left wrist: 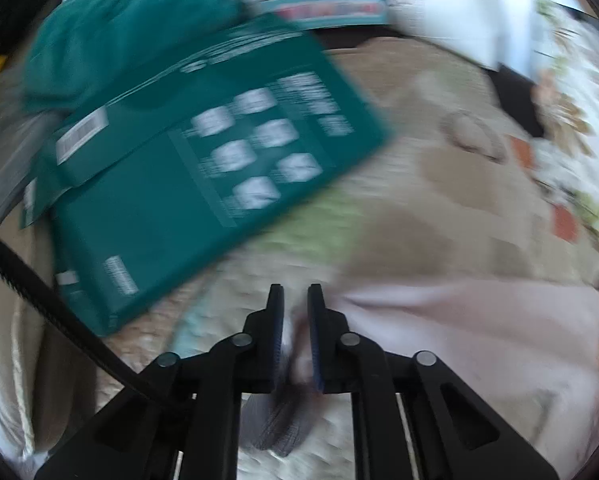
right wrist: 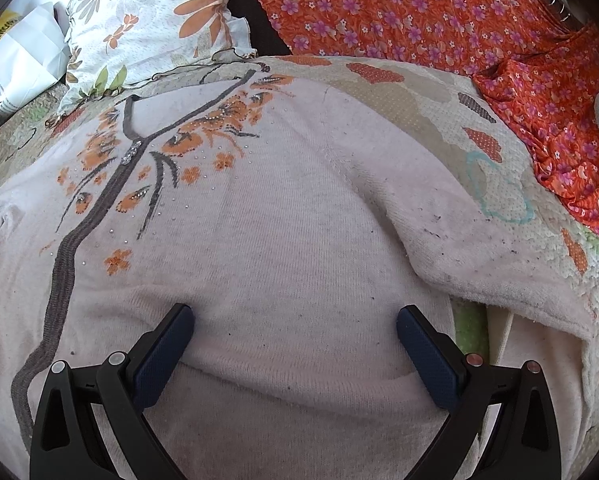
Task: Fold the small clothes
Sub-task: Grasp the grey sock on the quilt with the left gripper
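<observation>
**Pink sweater gets its first fold**

While the pale pink knitted sweater with orange flowers (right wrist: pixel 283 208) lies spread flat on the soft patchwork bed cover (right wrist: pixel 499 168), 2 hand-held grippers work on it. One sleeve of the sweater already lies folded across its right side.

At the near hem, the right gripper (right wrist: pixel 295 320) has its jaws spread wide, with 1 blue pad on each side of the hem. It grips nothing.

Over by a green cardboard box with white pictures (left wrist: pixel 203 184), the left gripper (left wrist: pixel 295 300) has its jaws pinched nearly together. A bit of pink and grey knit (left wrist: pixel 295 344) sits between the pads, so I think it is clenched on an edge of the sweater. That view is blurry, so I cannot tell which edge.

I think the step in hand is folding a side of the sweater over the middle. Next, the left gripper needs to lay its edge flat on the body and let go. The right gripper should pin the hem so nothing slides.
</observation>
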Action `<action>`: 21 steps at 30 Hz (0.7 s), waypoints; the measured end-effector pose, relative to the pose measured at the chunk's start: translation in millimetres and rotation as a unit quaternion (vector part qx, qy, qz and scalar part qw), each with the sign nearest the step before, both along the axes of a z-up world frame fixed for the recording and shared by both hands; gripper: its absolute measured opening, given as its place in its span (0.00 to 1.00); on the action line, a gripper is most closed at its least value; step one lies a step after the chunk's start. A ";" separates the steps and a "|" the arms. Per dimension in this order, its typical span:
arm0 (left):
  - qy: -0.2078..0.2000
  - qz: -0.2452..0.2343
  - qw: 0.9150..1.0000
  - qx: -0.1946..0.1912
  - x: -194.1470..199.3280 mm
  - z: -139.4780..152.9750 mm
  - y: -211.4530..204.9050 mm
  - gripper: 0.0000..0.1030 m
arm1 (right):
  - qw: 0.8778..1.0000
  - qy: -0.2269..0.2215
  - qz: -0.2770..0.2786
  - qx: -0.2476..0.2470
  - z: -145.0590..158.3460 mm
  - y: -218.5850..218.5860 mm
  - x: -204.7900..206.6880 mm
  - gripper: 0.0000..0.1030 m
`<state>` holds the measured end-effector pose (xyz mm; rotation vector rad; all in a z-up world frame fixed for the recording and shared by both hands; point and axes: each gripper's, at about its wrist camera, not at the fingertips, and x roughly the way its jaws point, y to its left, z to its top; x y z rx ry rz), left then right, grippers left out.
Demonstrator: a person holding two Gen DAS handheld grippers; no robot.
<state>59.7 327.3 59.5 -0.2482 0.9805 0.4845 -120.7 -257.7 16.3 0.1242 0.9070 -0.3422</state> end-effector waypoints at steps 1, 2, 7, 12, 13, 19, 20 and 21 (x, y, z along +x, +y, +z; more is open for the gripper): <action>0.001 0.006 1.000 -0.006 -1.2 -3.6 4.2 0.10 | 1.000 0.000 0.000 0.000 0.0 0.2 0.0 1.00; 0.000 0.009 1.000 -0.023 -2.9 -7.2 9.4 0.10 | 1.000 0.000 0.000 -0.001 0.0 0.2 0.0 1.00; -0.019 -0.009 0.993 -0.119 -9.9 -15.3 8.9 0.10 | 1.000 0.000 0.000 -0.003 -0.4 -0.6 0.6 1.00; -0.043 -0.018 0.994 -0.100 -16.7 -5.1 0.2 0.54 | 1.000 -0.002 0.001 -0.001 -0.9 -1.0 0.7 1.00; -0.048 -0.019 0.995 -0.091 -18.7 -3.7 0.5 0.57 | 1.000 -0.002 0.001 -0.001 -1.3 -1.1 0.7 1.00; -0.066 -0.043 0.995 -0.054 -25.9 1.0 7.2 0.68 | 1.000 -0.002 0.001 -0.001 -1.4 -1.2 0.7 1.00; -0.059 -0.047 0.996 -0.057 -23.7 -2.4 8.3 0.68 | 1.000 -0.002 0.001 -0.001 -1.5 -1.1 0.5 1.00; -0.044 -0.052 0.996 -0.062 -23.2 -7.3 9.4 0.68 | 1.000 -0.002 0.001 -0.001 -1.5 -1.2 0.6 1.00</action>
